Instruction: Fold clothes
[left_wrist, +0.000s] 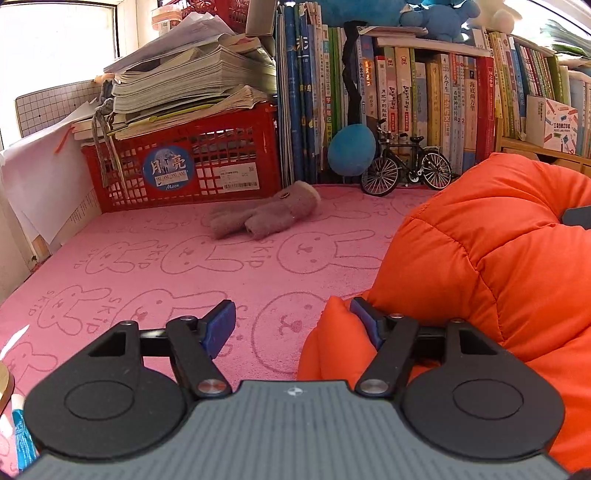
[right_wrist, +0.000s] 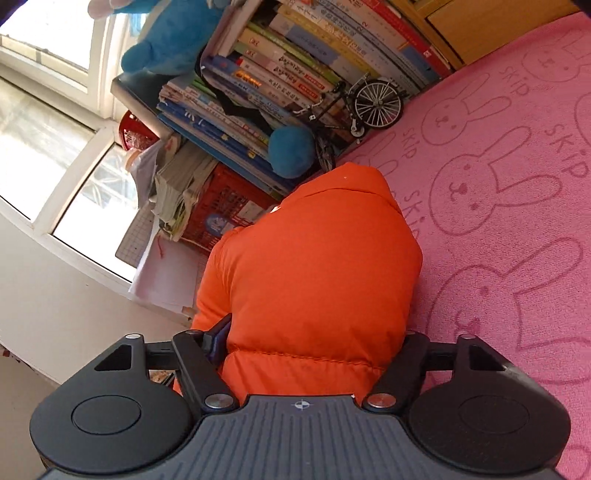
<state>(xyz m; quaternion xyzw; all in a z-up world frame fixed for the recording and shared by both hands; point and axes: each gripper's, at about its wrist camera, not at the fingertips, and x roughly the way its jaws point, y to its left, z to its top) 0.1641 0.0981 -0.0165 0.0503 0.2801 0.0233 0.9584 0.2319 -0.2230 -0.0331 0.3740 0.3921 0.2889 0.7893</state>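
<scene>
Both claws are near the camera: the left claw (left_wrist: 293, 321) is open beside the orange puffy jacket (left_wrist: 480, 258), the right claw (right_wrist: 314, 339) grips its bulk. Jacket lies on the pink rabbit-print towel (left_wrist: 184, 266) covering the table. Behind stand a red crate (left_wrist: 192, 162), books (left_wrist: 406, 103) and a window (right_wrist: 55, 129).

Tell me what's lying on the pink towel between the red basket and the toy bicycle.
A grey glove lies there, seen in the left wrist view, between the red basket and the toy bicycle.
</scene>
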